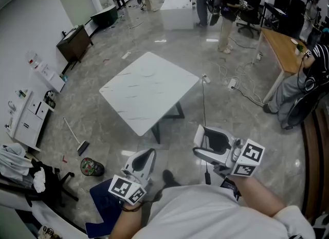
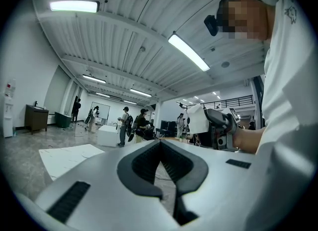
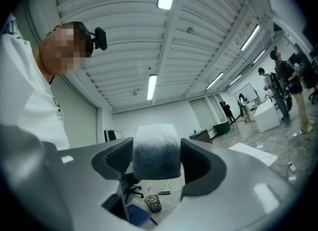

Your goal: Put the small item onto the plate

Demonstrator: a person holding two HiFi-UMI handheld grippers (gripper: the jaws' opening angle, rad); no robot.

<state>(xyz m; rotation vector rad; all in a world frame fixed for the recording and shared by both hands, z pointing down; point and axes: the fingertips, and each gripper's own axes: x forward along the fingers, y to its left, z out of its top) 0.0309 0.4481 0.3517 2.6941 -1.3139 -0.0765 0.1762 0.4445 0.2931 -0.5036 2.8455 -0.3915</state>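
Right claw (image 3: 157, 149) is clamped on the small item (image 3: 155, 161), a pale rounded block filling the gap between its jaws; we note it is held in the air, close to the person's body. Left claw (image 2: 160, 145) has its jaws together, with nothing between them. We see the white surface (image 1: 149, 91) well ahead of both.
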